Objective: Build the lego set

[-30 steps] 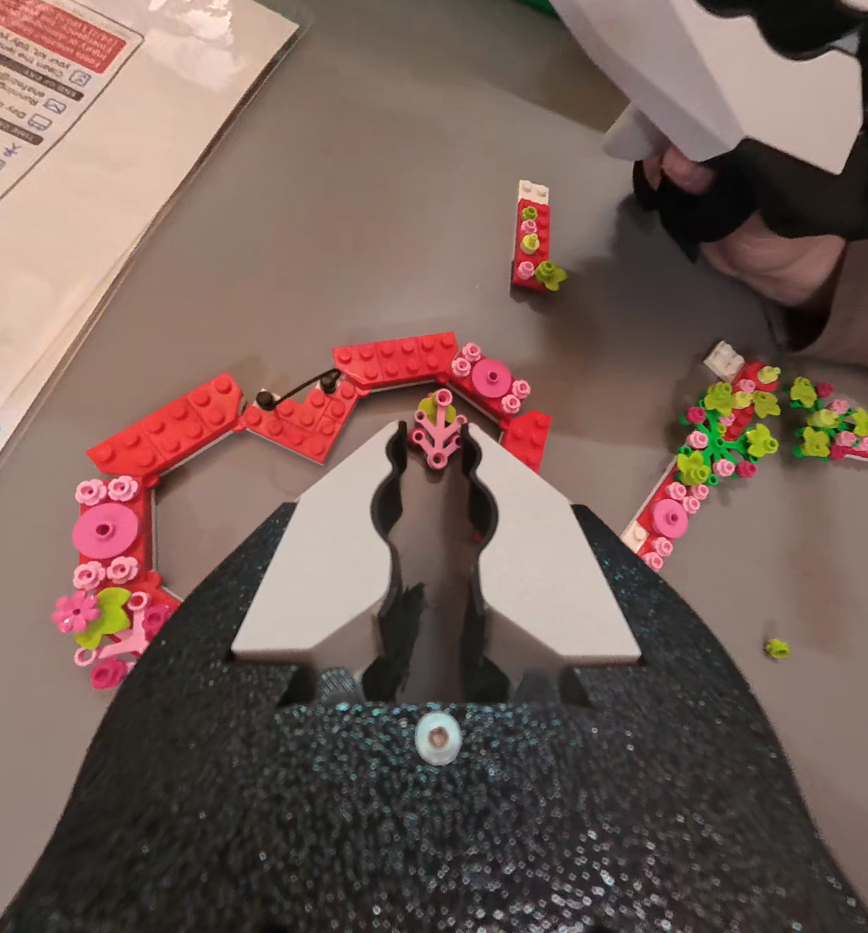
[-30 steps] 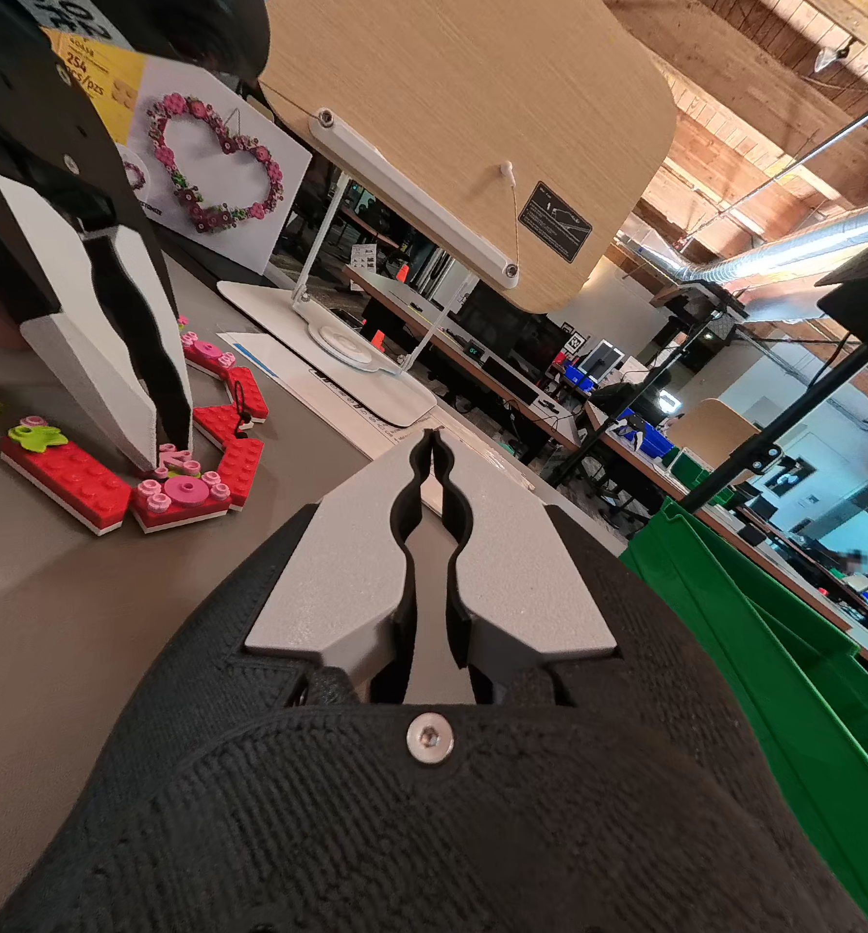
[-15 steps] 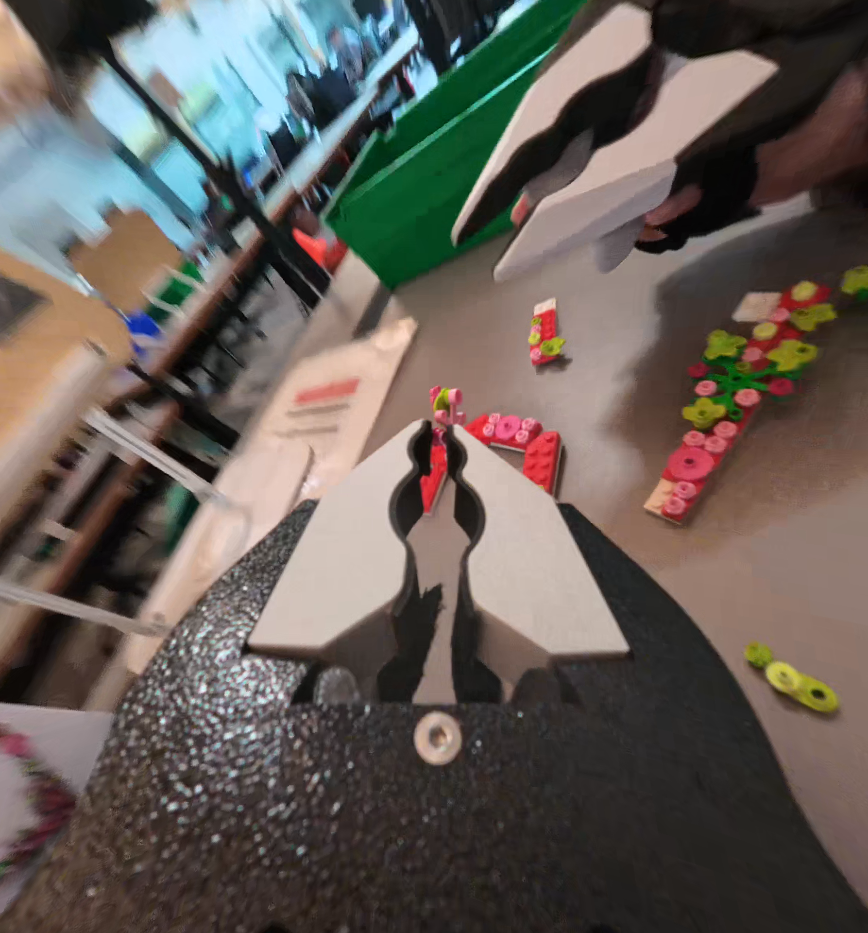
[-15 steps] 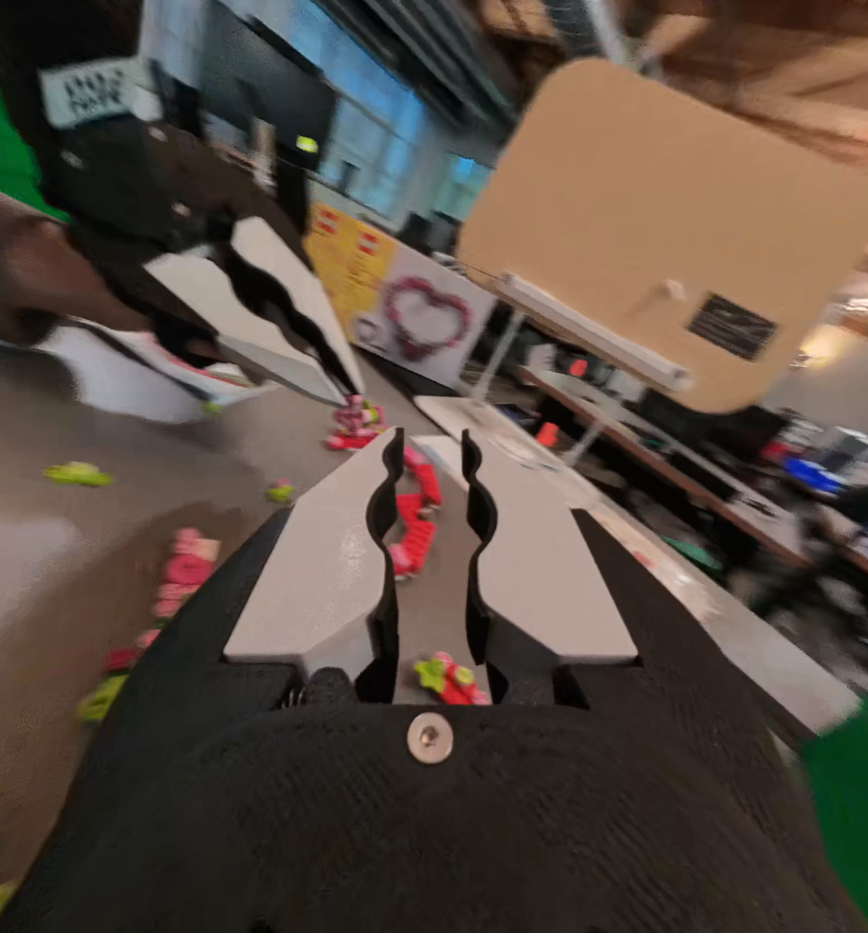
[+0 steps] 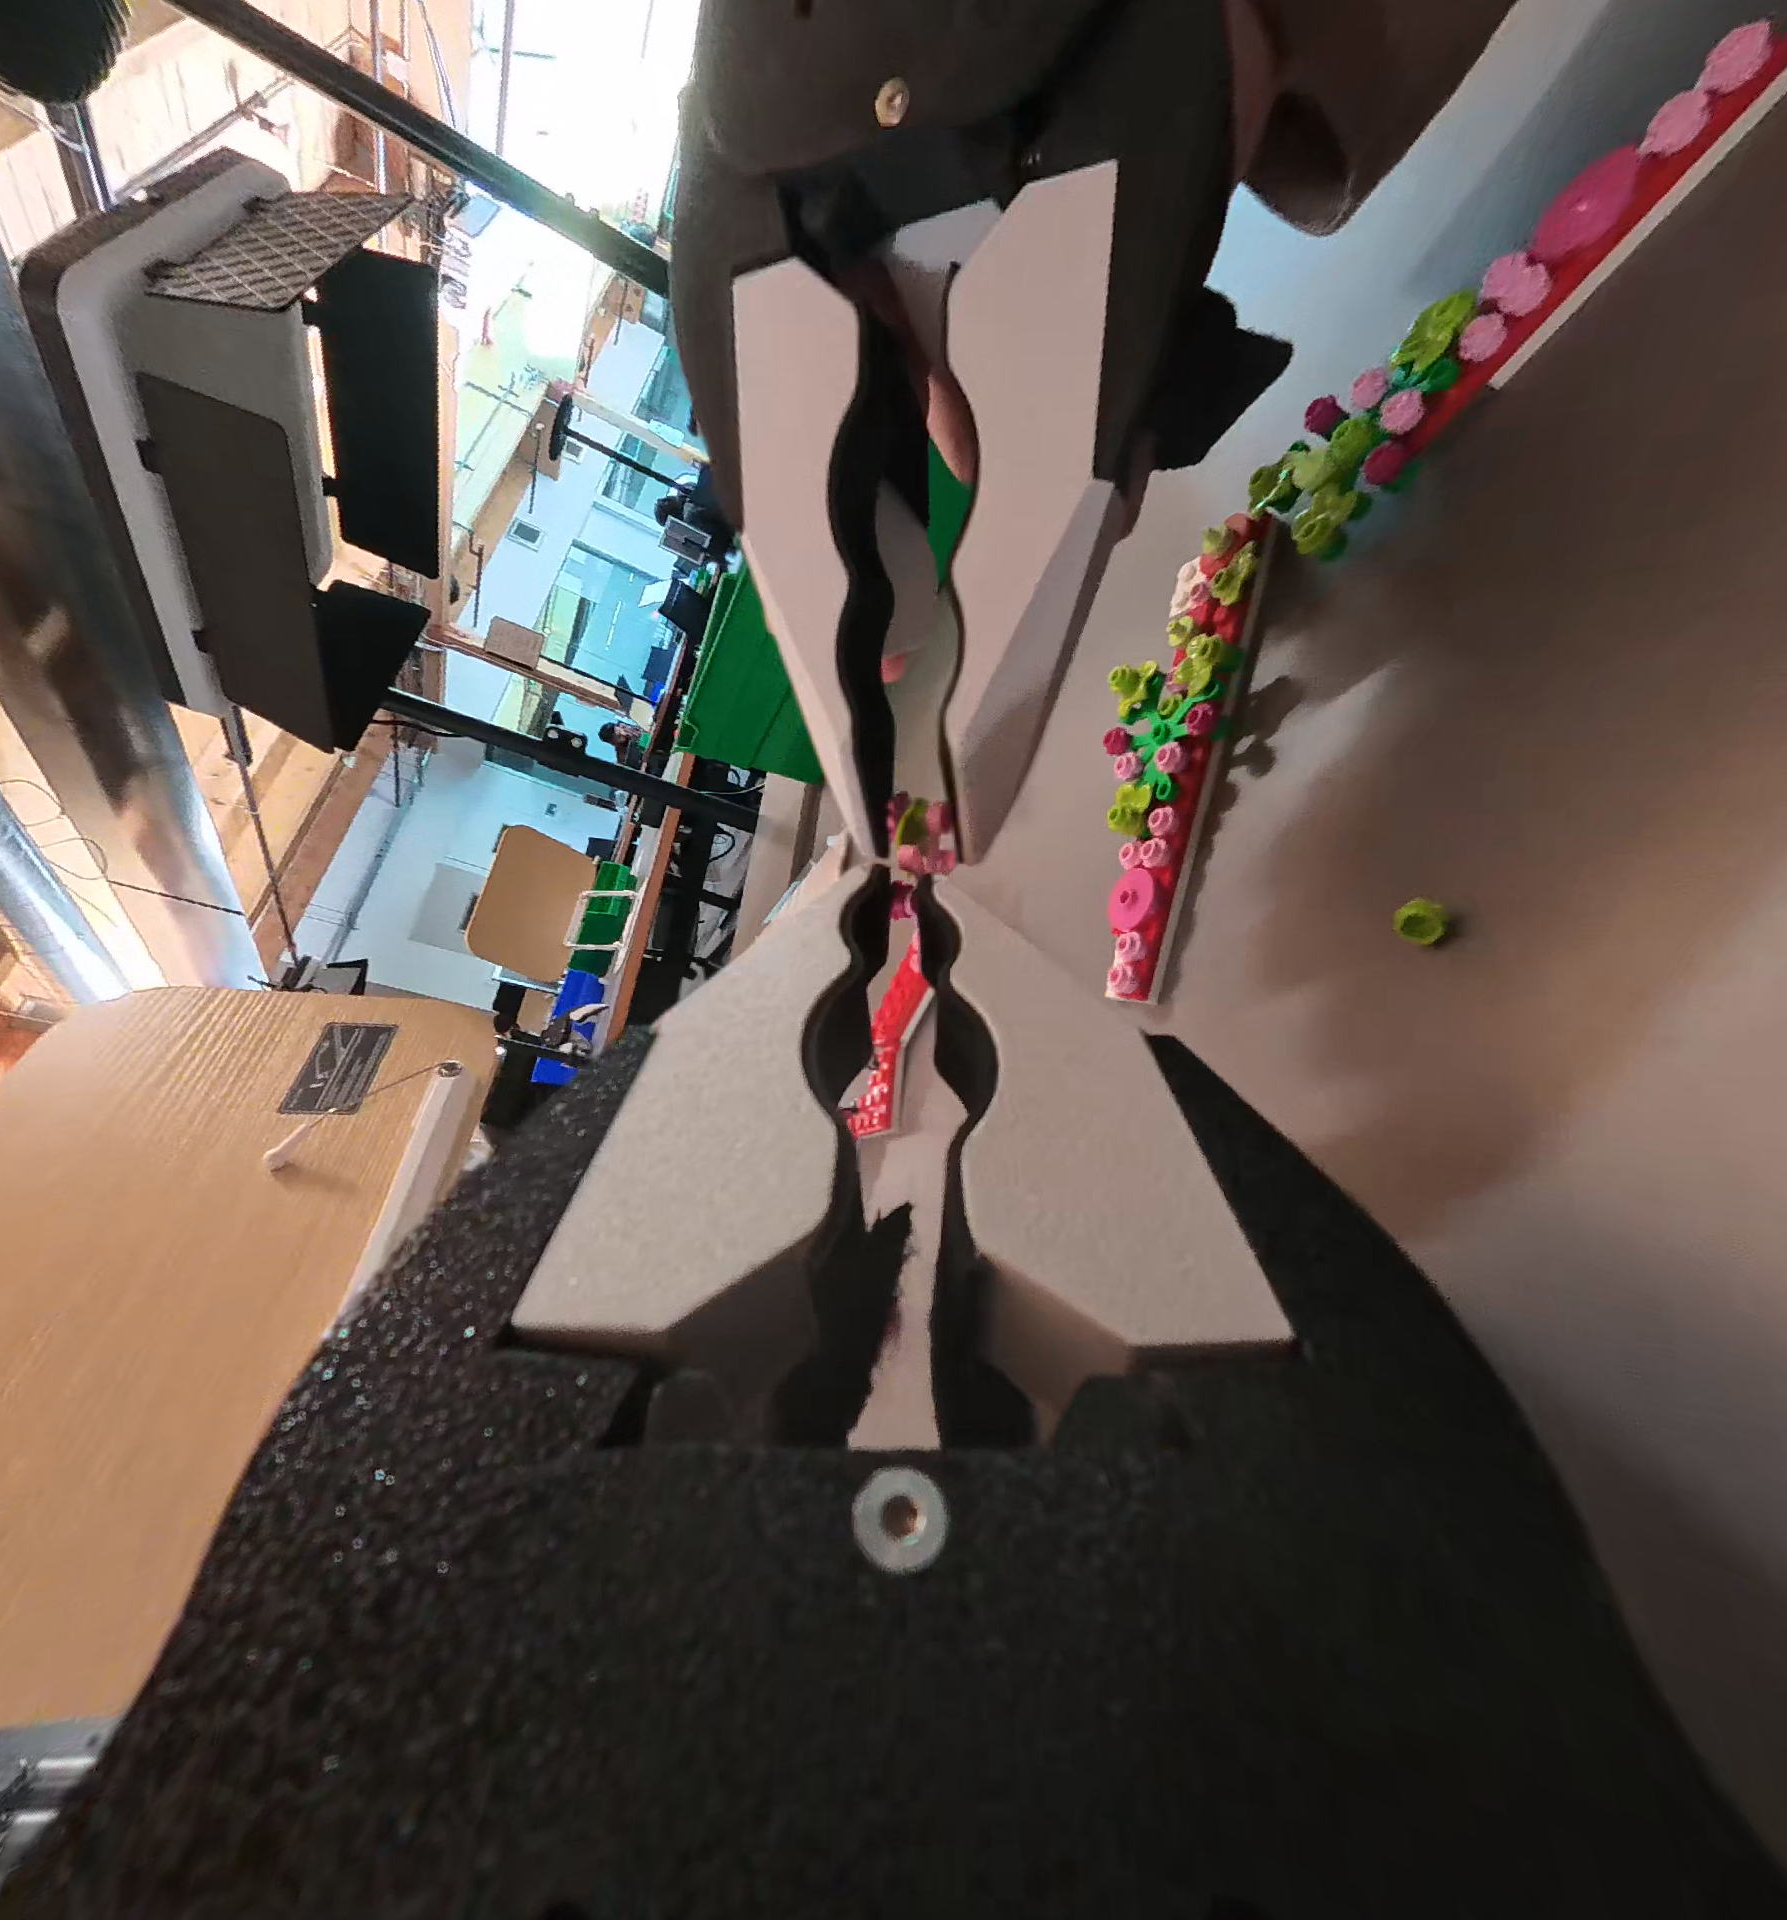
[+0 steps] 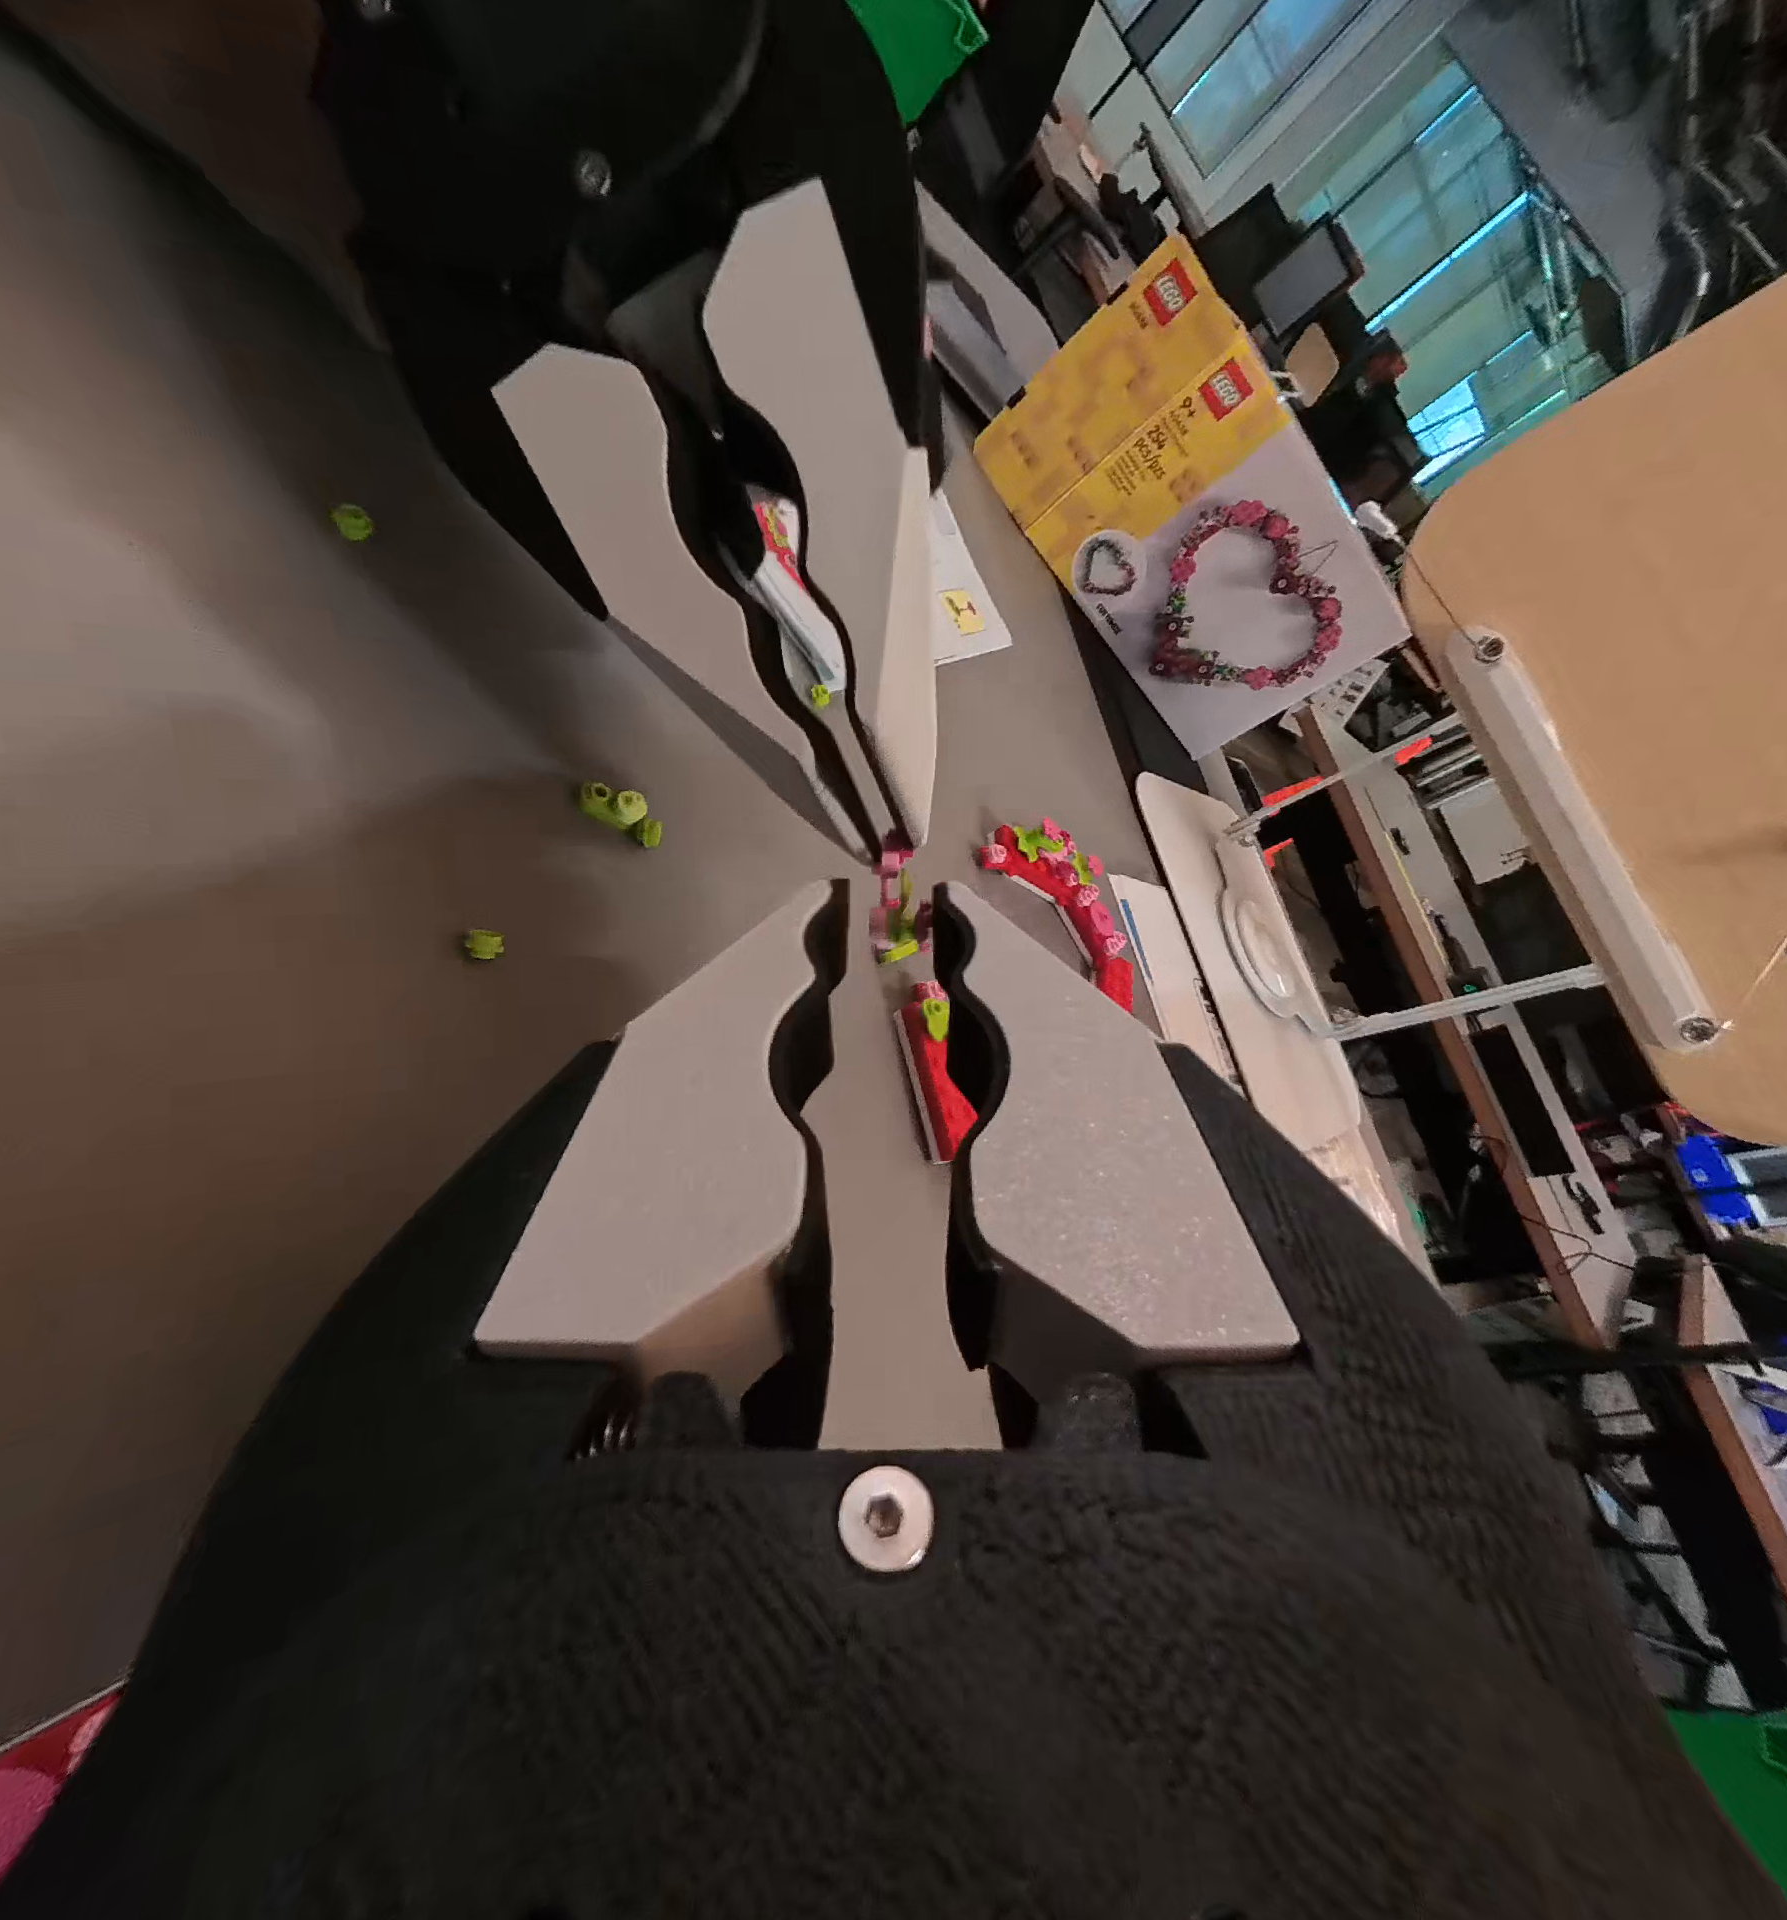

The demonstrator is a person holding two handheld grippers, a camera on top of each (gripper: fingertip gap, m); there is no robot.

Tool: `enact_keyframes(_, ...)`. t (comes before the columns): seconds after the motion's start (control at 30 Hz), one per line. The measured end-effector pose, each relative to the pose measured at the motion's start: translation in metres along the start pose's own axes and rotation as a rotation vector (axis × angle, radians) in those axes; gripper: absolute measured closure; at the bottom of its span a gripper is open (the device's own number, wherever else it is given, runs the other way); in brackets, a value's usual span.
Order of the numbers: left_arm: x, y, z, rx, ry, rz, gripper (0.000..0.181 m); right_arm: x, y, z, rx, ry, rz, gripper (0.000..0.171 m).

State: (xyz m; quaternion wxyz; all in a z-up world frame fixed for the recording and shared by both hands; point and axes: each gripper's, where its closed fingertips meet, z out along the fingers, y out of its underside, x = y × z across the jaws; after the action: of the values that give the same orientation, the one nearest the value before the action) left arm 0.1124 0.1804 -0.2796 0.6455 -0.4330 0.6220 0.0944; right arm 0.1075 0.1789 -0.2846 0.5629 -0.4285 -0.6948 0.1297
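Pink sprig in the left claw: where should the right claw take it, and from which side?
Probably the free end with the lime leaf: the pink sprig sticks out past the tips of the left claw, which is shut on its other end. Come head-on, opposite the left claw; the open right claw straddles that end now.

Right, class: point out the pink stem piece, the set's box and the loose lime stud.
pink stem piece [image 6: 894,914], right wrist view, on its middle.
box [image 6: 1273,665], right wrist view, on its pale front.
loose lime stud [image 5: 1421,922], left wrist view, on its top.
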Motion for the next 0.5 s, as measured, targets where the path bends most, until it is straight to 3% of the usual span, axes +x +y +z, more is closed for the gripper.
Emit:
enact_keyframes(0.33,0.006,0.000,0.001,0.028,0.027,-0.042,0.179,-0.001,0.004,0.000,-0.047,0.019,-0.076,0.161)
enact_keyframes(0.37,0.003,0.000,0.000,0.035,0.033,-0.115,0.171,-0.001,0.005,0.000,-0.052,0.020,-0.080,0.161)
enact_keyframes(0.4,-0.001,0.005,-0.001,0.017,0.040,-0.195,0.149,0.000,0.005,-0.001,-0.058,0.027,-0.084,0.161)
enact_keyframes(0.5,-0.015,0.039,0.000,-0.111,0.092,-0.480,0.136,0.006,0.008,-0.006,-0.086,0.059,-0.099,0.162)
